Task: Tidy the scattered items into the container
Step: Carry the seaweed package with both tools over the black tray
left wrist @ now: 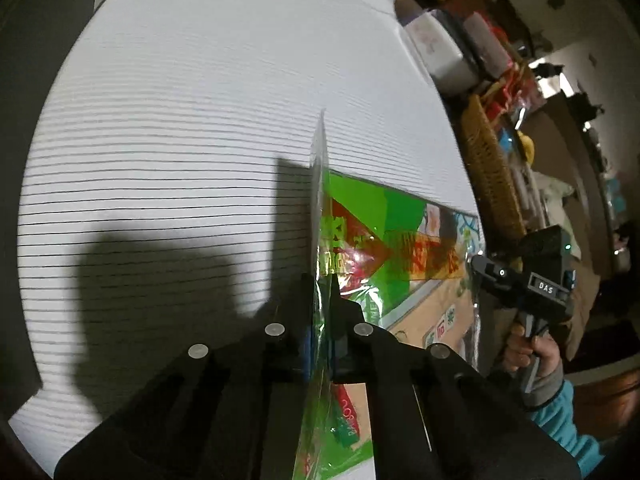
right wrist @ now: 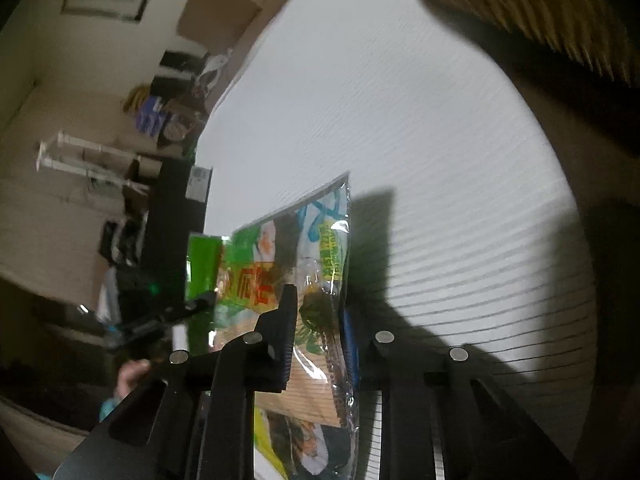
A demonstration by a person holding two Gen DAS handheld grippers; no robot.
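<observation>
A flat plastic packet (left wrist: 360,240) printed in green, red and yellow is being held up above the white ribbed bench (left wrist: 180,120), gripped at two places. The left hand-held gripper (left wrist: 320,300) is pinching one edge of the packet, its jaws pressed together on the thin film so that the packet stands edge-on between them in the left wrist view. The right hand-held gripper (right wrist: 320,320) is pinching the packet (right wrist: 312,248) on its other side; its jaws are standing narrowly apart with the crinkled plastic caught between them. In the left wrist view the right hand-held gripper (left wrist: 480,264) is showing beyond the packet's far end, with a hand (left wrist: 532,356) in a blue sleeve (left wrist: 560,420) on its handle. A woven wicker basket (left wrist: 488,168) is sitting beyond the packet at the bench's edge, apart from it; its rim (right wrist: 520,4) is also showing at the top of the right wrist view. The packet is casting a dark shadow (right wrist: 372,240) on the bench just beside itself.
</observation>
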